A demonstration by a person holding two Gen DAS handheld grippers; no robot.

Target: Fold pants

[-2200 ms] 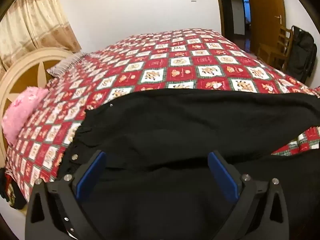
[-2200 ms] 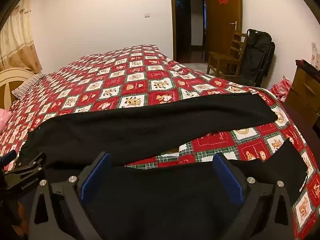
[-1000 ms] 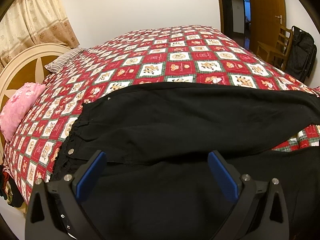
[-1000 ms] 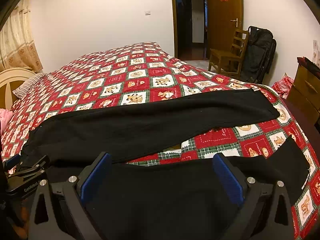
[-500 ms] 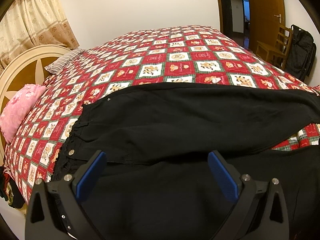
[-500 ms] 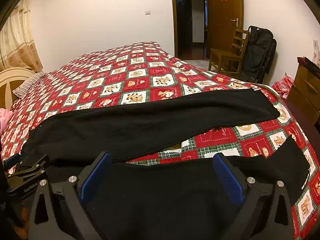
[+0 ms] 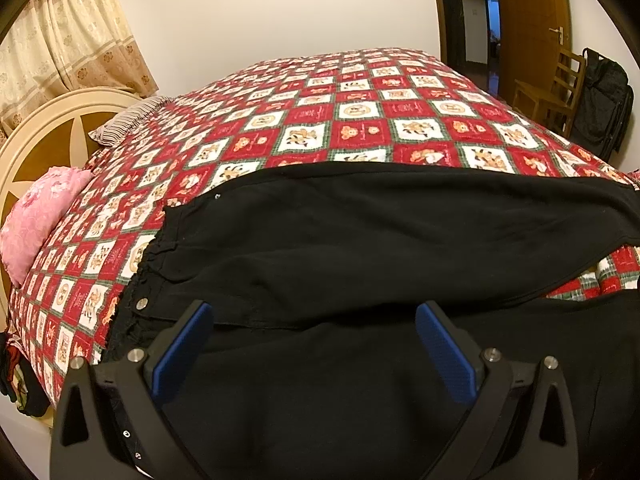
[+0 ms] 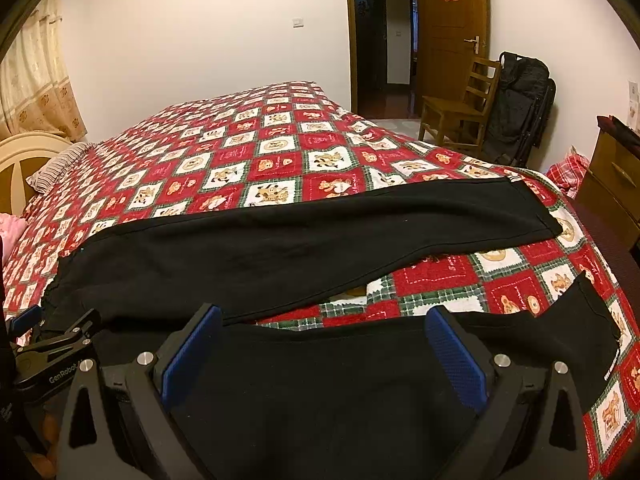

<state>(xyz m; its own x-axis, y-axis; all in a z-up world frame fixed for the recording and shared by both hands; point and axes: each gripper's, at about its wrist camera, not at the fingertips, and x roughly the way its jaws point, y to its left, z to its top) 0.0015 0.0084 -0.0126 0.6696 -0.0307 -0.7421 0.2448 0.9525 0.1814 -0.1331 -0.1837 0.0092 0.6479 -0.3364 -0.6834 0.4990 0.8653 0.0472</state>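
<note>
Black pants [image 7: 360, 240] lie spread on a red patchwork bedspread [image 7: 360, 120], waistband to the left, legs running right. The far leg [image 8: 320, 236] lies flat; the near leg [image 8: 340, 380] lies along the bed's front edge, its cuff [image 8: 592, 320] at the right. My left gripper [image 7: 312, 344] is open and empty over the near hip area beside the waistband [image 7: 148, 276]. My right gripper [image 8: 324, 344] is open and empty over the near leg. The left gripper also shows at the left edge of the right wrist view [image 8: 52, 344].
A pink pillow [image 7: 36, 216] and a striped pillow [image 7: 124, 124] lie by the headboard [image 7: 44, 136] at left. A wooden chair [image 8: 464, 108], a black bag [image 8: 520, 108], a dresser [image 8: 616, 176] and an open doorway [image 8: 372, 44] stand to the right.
Both grippers stay open. The left wrist view shifted slightly since 2.2 s ago, showing more of the waistband; since one second ago almost nothing has moved.
</note>
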